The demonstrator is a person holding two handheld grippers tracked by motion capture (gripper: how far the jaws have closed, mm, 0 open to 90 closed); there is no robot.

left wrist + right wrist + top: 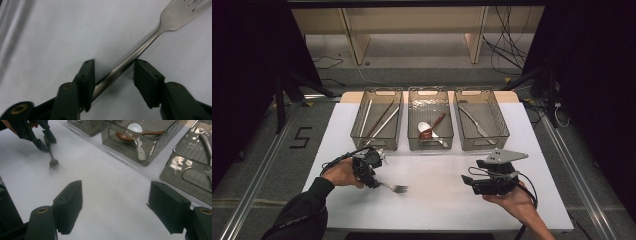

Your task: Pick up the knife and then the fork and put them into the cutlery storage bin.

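Now your left gripper point(113, 82), jaws half-closed but not yet pinching, straddles the fork point(140, 48) handle, tines toward the upper right; your right gripper point(115, 207) gapes wide.

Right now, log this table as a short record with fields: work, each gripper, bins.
work: picking a fork off the white table
left gripper: jaws either side of the fork handle, a gap shows at one pad, grip not settled
right gripper: open, nothing between the jaws
left bin: chopsticks
middle bin: spoons
right bin: a knife
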